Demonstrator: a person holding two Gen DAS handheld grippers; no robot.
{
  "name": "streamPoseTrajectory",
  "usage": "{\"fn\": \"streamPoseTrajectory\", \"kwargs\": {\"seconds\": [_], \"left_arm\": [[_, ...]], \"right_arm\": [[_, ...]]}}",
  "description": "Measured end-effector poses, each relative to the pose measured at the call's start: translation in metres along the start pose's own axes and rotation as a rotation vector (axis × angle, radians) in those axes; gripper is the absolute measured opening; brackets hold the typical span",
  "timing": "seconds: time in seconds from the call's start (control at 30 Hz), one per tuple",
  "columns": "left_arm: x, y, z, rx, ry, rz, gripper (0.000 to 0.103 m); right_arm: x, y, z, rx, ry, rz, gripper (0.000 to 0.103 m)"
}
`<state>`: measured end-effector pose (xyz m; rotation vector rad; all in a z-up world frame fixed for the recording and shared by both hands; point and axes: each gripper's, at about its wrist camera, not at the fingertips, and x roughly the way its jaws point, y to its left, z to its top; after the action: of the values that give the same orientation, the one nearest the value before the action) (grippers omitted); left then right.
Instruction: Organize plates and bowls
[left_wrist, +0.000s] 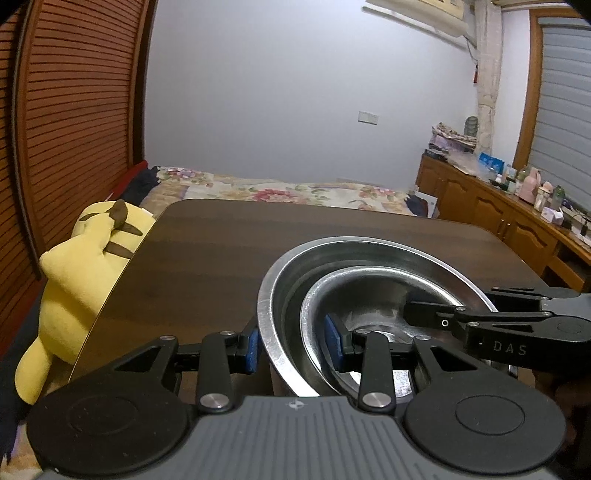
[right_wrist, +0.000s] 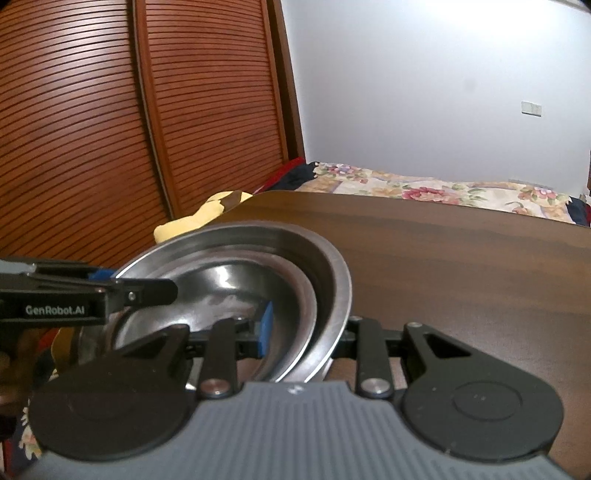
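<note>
A small steel bowl (left_wrist: 373, 295) sits nested inside a large steel bowl (left_wrist: 273, 295) on the dark wooden table (left_wrist: 207, 243). My left gripper (left_wrist: 293, 349) straddles the near left rims of both bowls, one blue pad outside the large bowl, the other inside the small one, jaws apart. My right gripper (right_wrist: 304, 332) straddles the right rims of the large bowl (right_wrist: 332, 280) and the small bowl (right_wrist: 221, 284) the same way. It also shows in the left wrist view (left_wrist: 432, 314), reaching in from the right.
A yellow plush toy (left_wrist: 85, 273) lies off the table's left edge. A bed with a floral cover (left_wrist: 280, 192) lies beyond the table. A wooden slatted wardrobe (right_wrist: 110, 129) stands on the left, and a cluttered sideboard (left_wrist: 517, 206) on the right.
</note>
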<state>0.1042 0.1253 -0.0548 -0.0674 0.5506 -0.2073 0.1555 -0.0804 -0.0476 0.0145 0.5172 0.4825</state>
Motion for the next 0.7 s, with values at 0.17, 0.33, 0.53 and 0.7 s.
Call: {"fn": "streamPoseTrajectory", "kwargs": {"seconds": [0.17,0.33,0.53,0.7], "left_arm": [[0.003,0.003,0.002,0.004,-0.001,-0.008,0.036],[0.003,0.002,0.002,0.009,-0.007,0.002,0.036],[-0.003,-0.003,0.003,0.016,-0.021,0.022,0.036],[-0.005,-0.009,0.002,0.025,-0.022,0.041,0.036]], "right_arm": [[0.002,-0.002,-0.001,0.022,-0.002,-0.001,0.03],[0.003,-0.002,-0.001,0.021,0.001,-0.001,0.03],[0.002,-0.007,0.0,0.049,0.0,0.011,0.032],[0.001,-0.009,0.001,0.079,-0.007,0.027,0.054]]}}
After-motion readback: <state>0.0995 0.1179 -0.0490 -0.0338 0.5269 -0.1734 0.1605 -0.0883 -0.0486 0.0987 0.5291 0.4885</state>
